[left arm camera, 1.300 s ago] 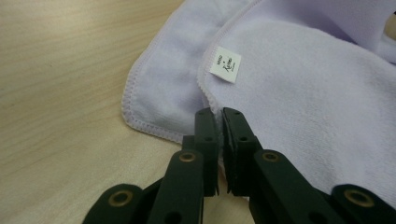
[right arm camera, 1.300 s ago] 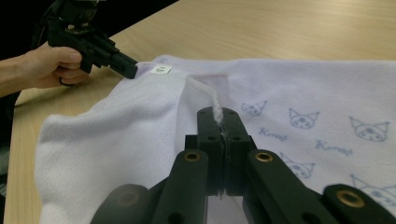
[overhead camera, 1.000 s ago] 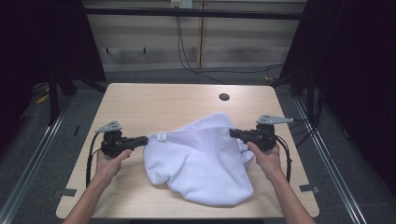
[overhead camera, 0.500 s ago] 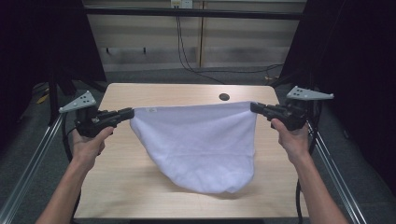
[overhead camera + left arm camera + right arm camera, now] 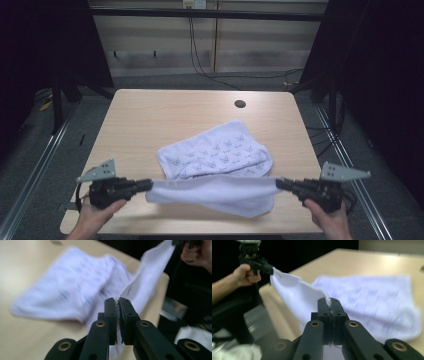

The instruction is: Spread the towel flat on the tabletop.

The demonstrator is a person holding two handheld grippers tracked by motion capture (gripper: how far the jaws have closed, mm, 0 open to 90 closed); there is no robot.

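A white towel (image 5: pixel 215 165) with small dark prints lies partly on the wooden table (image 5: pixel 150 120). Its near edge (image 5: pixel 215 187) is stretched taut above the table's front. My left gripper (image 5: pixel 147 185) is shut on the towel's left corner and my right gripper (image 5: pixel 279 184) on its right corner. In the left gripper view the black jaws pinch the towel's hem (image 5: pixel 118 315), and the cloth (image 5: pixel 75 287) trails across the table toward the other hand (image 5: pixel 195 252). In the right gripper view the jaws clamp the hem (image 5: pixel 328 302), and the towel (image 5: pixel 372 302) spreads over the table.
A round cable hole (image 5: pixel 240 104) sits near the table's far edge. Metal rails (image 5: pixel 35 155) run along both sides of the table. Dark curtains and a wall with hanging cables stand behind it.
Both hands have swung back toward the table's near edge with the towel's corners. The towel, hanging spread in the air before, now has its far part laid on the table.
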